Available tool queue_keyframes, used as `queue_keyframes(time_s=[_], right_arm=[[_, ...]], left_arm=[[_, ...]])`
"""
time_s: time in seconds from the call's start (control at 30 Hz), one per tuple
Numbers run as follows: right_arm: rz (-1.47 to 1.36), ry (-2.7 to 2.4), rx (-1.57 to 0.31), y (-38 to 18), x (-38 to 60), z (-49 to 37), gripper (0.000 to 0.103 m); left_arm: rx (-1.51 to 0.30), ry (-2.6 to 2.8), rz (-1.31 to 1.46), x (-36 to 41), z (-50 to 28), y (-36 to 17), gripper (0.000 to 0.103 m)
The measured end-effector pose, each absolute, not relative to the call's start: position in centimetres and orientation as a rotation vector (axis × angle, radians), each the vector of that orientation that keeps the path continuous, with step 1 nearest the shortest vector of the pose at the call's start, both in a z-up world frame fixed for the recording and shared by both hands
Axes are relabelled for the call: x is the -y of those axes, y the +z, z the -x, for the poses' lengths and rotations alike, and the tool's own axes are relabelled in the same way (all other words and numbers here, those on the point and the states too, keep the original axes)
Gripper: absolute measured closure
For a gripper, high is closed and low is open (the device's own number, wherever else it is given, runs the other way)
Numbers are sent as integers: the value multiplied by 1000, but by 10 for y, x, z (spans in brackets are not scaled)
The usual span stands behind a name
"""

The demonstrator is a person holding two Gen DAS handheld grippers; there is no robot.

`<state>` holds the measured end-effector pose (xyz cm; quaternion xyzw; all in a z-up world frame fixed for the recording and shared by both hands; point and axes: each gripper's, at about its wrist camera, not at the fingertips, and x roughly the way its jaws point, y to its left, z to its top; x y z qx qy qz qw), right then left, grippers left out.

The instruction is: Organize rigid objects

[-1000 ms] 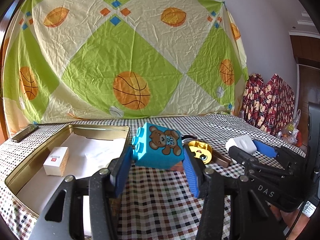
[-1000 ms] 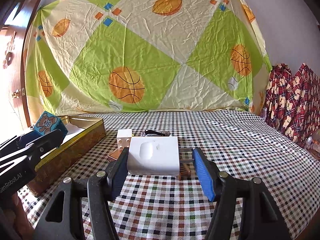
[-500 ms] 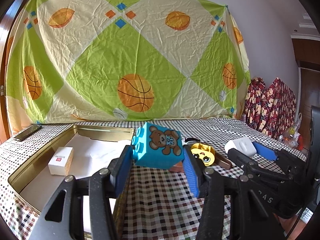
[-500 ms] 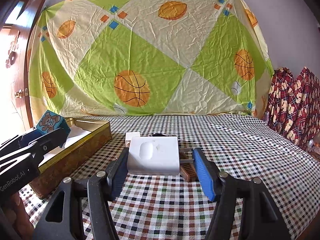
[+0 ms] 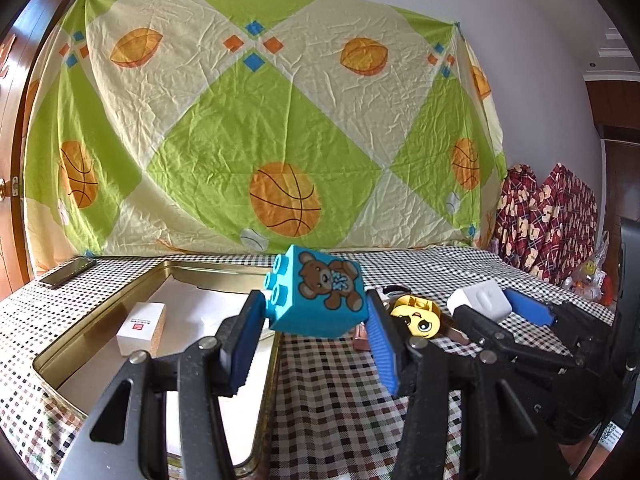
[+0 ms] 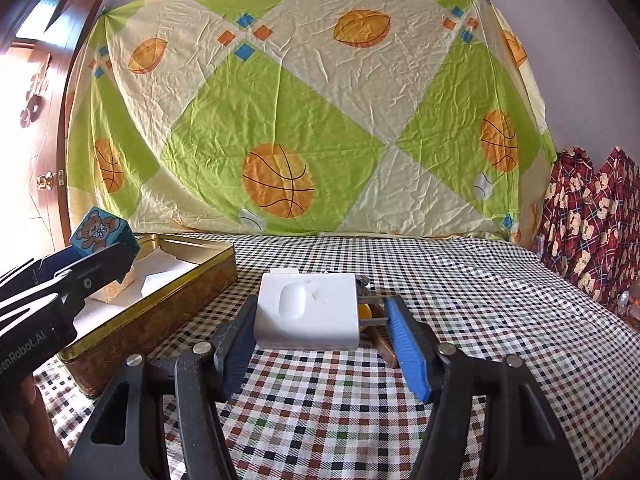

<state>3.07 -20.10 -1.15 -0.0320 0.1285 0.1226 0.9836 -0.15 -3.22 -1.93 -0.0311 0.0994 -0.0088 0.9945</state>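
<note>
The left tongs (image 5: 316, 330) grip a blue bear block (image 5: 320, 300), tilted, above the gold tin's (image 5: 104, 316) edge. The right tongs (image 6: 324, 336) clamp a white charger (image 6: 308, 310) over the checked worktop (image 6: 460, 280).

The left gripper (image 5: 316, 332) holds a tilted turquoise plastic toy brick with a bear picture (image 5: 320, 298) above the edge of a golden metal tin tray (image 5: 100, 320). Inside the tray lies a small white cardboard box (image 5: 142, 326).

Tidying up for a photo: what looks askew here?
The blue bear block sits tilted between the left gripper fingers, studs pointing sideways, above the gold tin edge. Nothing is spilled or damaged.
</note>
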Motion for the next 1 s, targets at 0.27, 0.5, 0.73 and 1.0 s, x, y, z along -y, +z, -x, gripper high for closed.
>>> queue_keyframes(time_s=[0.27,0.5,0.73,1.0], right_arm=[[71,258,-253,-12,196,-28,38],[91,285,-256,-12,183,-26,38],[112,318,-266,-13,168,-25,38],[126,362,-286,-14,151,-26,38]], left_arm=[[-187,-5,76,26,4,-19,53],[-187,17,94,14,5,-19,53],[-188,40,124,-3,6,-19,53],[-189,66,148,-21,7,-19,53]])
